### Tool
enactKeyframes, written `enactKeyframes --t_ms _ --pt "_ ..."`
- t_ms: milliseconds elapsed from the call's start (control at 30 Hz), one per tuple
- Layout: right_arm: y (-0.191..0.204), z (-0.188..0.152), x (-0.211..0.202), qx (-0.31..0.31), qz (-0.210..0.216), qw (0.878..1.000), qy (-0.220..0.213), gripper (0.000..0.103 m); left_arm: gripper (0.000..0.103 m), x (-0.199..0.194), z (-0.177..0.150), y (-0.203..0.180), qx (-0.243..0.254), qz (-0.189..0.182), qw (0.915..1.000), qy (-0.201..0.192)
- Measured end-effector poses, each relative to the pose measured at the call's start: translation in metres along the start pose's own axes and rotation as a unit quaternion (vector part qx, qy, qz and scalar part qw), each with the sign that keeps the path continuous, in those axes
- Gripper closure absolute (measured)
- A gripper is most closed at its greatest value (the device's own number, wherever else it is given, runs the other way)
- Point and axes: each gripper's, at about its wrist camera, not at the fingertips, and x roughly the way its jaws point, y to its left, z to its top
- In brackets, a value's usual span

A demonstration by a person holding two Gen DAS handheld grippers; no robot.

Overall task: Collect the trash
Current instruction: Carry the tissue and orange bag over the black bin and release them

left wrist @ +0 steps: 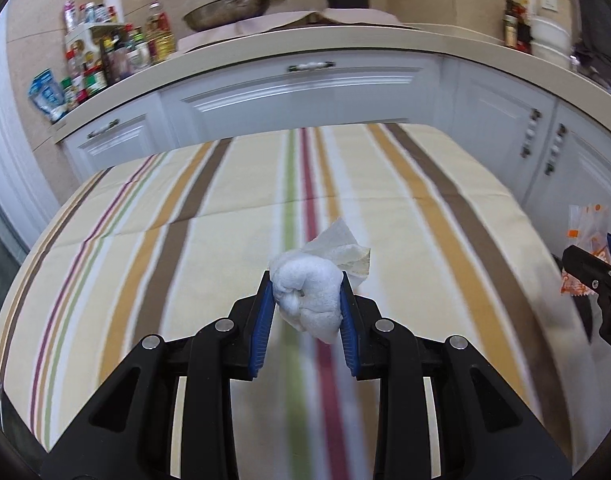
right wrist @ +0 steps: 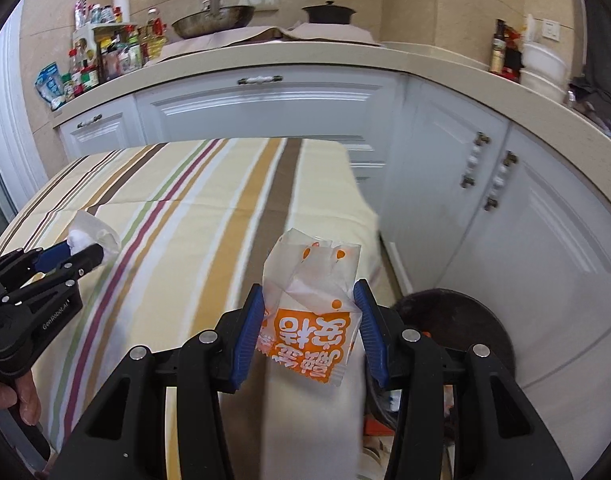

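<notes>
Both fisheye views are evenly and brightly lit by soft, diffuse light; no hard shadows are cast. Straight lines are bent strongly toward the dark, vignetted corners. Motion blur is seen on the striped tablecloth [left wrist: 225, 208] and cabinets [right wrist: 265, 112], while the near gripper parts are rendered sharp. Little glare is seen.

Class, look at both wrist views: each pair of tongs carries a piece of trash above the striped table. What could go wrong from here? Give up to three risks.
1. The left tongs pinch only the wadded part of the tissue; its loose flap hangs free and could tear or snag.
2. The right tongs grip a thin, slippery orange wrapper, which may slide out.
3. The dark bin sits low beside the table's edge; a poorly aimed release could miss it.
</notes>
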Motion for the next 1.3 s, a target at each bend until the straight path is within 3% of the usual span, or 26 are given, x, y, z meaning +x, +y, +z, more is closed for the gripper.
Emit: enactKeyframes --t_ms 367,800,1033,1300 --pt "-0.07 -0.033 -0.041 0.06 -0.074 0.995 -0.012 0.057 0.074 -0.027 0.003 -0.094 0.066 -0.096 0.993 -0.02" --pt "-0.135 -0.057 -0.056 0.117 -0.121 0.986 -0.017 0.057 0.074 -0.033 0.01 -0.18 0.123 -0.16 0.979 -0.028" --pt "-0.155 -0.061 -0.05 0.13 -0.124 0.984 -0.019 0.057 0.074 -0.027 0.016 -0.215 0.14 -0.174 0.9741 -0.033" --pt "-0.173 -0.06 -0.032 0.138 -0.123 0.983 -0.014 0.057 0.074 -0.008 0.026 -0.246 0.145 -0.171 0.9739 -0.032"
